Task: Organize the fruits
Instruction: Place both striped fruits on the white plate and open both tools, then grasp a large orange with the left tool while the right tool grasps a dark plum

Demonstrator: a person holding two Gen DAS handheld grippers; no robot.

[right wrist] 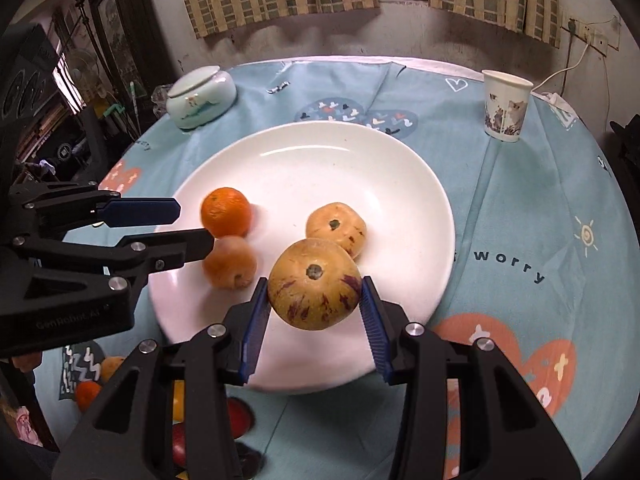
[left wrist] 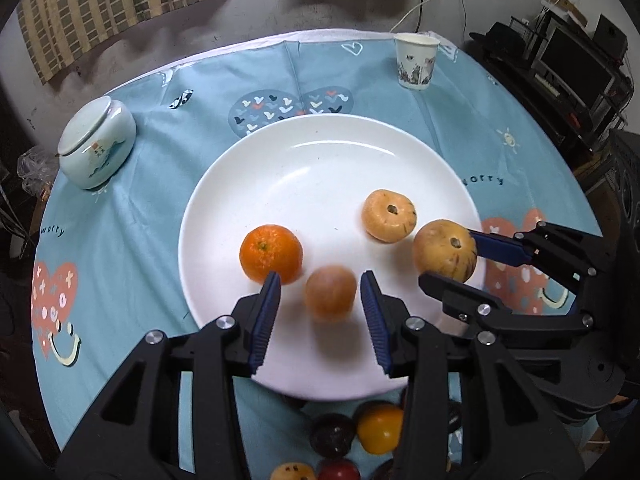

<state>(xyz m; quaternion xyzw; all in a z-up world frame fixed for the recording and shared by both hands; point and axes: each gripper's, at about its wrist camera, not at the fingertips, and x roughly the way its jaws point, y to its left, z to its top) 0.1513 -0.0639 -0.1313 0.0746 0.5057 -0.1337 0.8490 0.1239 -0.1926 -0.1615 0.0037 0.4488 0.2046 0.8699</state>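
A white plate (left wrist: 320,152) lies mid-table, also in the right wrist view (right wrist: 320,160). On it are an orange (left wrist: 271,253), a pale orange fruit (left wrist: 330,293) and a tan fruit (left wrist: 389,215). My left gripper (left wrist: 320,284) is open around the pale orange fruit, which looks blurred and apart from both pads. My right gripper (right wrist: 314,292) is shut on a tan, purple-streaked fruit (right wrist: 314,284) and holds it over the plate's near right part; this fruit also shows in the left wrist view (left wrist: 445,250).
A lidded ceramic jar (left wrist: 96,144) stands at the far left and a paper cup (left wrist: 416,61) at the far right on the blue tablecloth (left wrist: 140,220). Several loose fruits (left wrist: 380,428) lie near the table's front edge, under the grippers.
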